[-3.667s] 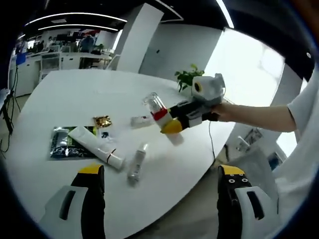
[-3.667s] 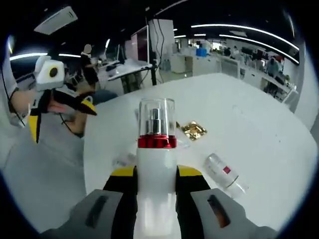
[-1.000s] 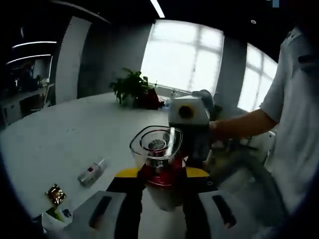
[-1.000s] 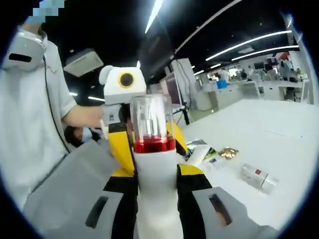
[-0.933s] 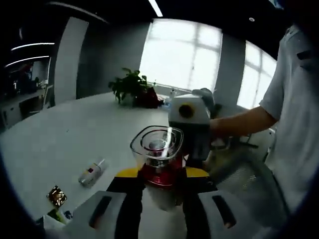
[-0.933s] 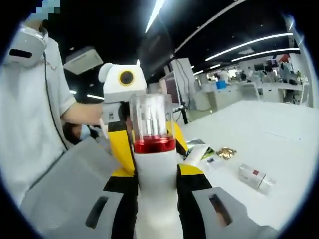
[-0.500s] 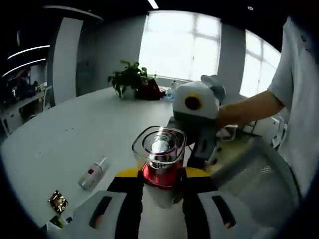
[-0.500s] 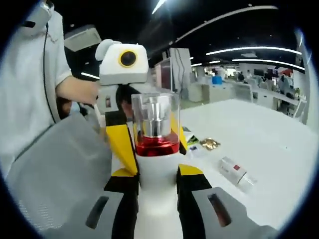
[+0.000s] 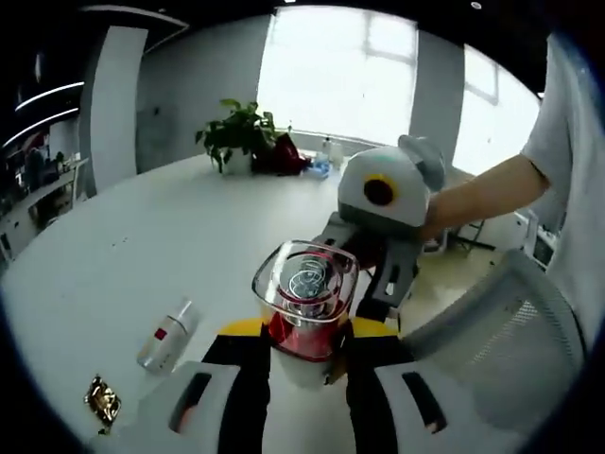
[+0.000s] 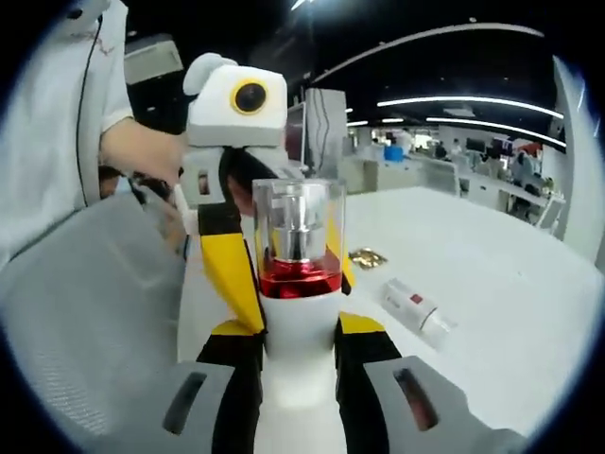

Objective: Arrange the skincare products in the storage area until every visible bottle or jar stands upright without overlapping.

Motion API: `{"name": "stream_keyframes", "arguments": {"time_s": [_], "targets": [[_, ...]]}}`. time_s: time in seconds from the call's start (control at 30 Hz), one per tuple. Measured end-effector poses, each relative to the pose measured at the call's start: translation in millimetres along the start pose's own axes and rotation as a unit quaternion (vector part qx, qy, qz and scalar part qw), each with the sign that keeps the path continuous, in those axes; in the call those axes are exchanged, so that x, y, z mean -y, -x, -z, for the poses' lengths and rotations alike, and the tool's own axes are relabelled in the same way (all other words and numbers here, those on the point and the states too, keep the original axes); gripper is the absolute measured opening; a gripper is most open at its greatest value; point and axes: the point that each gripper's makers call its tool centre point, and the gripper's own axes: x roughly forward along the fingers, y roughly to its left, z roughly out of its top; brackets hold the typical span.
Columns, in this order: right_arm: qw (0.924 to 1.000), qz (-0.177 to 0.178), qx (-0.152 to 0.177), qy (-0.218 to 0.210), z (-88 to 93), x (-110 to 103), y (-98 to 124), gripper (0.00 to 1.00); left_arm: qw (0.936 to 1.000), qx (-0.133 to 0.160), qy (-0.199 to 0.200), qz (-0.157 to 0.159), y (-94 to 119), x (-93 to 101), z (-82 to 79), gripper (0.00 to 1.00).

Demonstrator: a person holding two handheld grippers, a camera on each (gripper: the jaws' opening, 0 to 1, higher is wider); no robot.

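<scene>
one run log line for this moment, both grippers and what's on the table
left gripper: shut on pump bottle | right gripper: shut on pump bottle | bottle: off table, between grippers | white table: small bottle lying flat, gold packet

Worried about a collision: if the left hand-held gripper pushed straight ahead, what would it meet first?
Probably the right hand-held gripper, just beyond the pump bottle that both appear to grip; depth is hard to judge.

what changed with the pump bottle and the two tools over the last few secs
3.7 s ago only the right tool gripped the pump bottle, out over the table, while the left tool was open and empty. Now both tools clamp it, facing each other. The small clear bottle still lies flat on the white table.
</scene>
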Motion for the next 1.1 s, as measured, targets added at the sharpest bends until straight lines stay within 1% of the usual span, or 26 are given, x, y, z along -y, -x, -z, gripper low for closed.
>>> {"name": "stream_keyframes", "arguments": {"time_s": [0.2, 0.33, 0.37, 0.5, 0.57, 0.67, 0.7, 0.8, 0.97, 1.1], "targets": [[0.9998, 0.015, 0.004, 0.014, 9.6, 10.0, 6.3, 0.28, 0.9998, -0.005, -0.017, 0.005, -14.0, -1.8, 2.0, 0.25], [0.9999, 0.013, 0.006, 0.007, 16.8, 15.0, 9.1, 0.28, 0.9997, -0.008, -0.021, 0.01, -21.6, -1.6, 3.5, 0.25], [0.9999, 0.014, 0.005, 0.006, 18.6, 16.5, 9.1, 0.28, 0.9997, -0.009, -0.021, 0.011, -23.3, -4.7, 5.9, 0.25], [0.9999, 0.013, 0.0, 0.005, 22.4, 20.5, 7.7, 0.28, 0.9996, -0.011, -0.022, 0.012, -25.8, -6.0, 6.7, 0.25], [0.9999, 0.014, -0.001, 0.004, 23.8, 22.4, 6.7, 0.28, 0.9996, -0.012, -0.022, 0.012, -28.3, -8.6, 8.0, 0.25], [0.9999, 0.014, 0.005, -0.001, 21.6, 24.4, 6.8, 0.28, 0.9997, -0.01, -0.021, 0.011, -29.8, -14.7, 7.0, 0.25], [0.9999, 0.015, 0.006, -0.004, 21.2, 25.8, 6.7, 0.28, 0.9997, -0.008, -0.022, 0.01, -30.2, -13.8, 6.6, 0.25], [0.9997, 0.022, 0.006, -0.009, 23.0, 34.1, 6.5, 0.28, 0.9985, -0.012, -0.053, 0.003, -35.3, -19.4, 3.6, 0.25], [0.9993, 0.031, 0.009, -0.015, 24.7, 47.4, 8.2, 0.28, 0.9985, -0.006, -0.054, 0.003, -41.0, -28.3, 0.5, 0.25], [0.9994, 0.033, 0.003, -0.011, 24.3, 54.1, 8.7, 0.28, 0.9982, 0.001, -0.061, 0.003, -44.7, -35.6, -2.3, 0.26]]}}
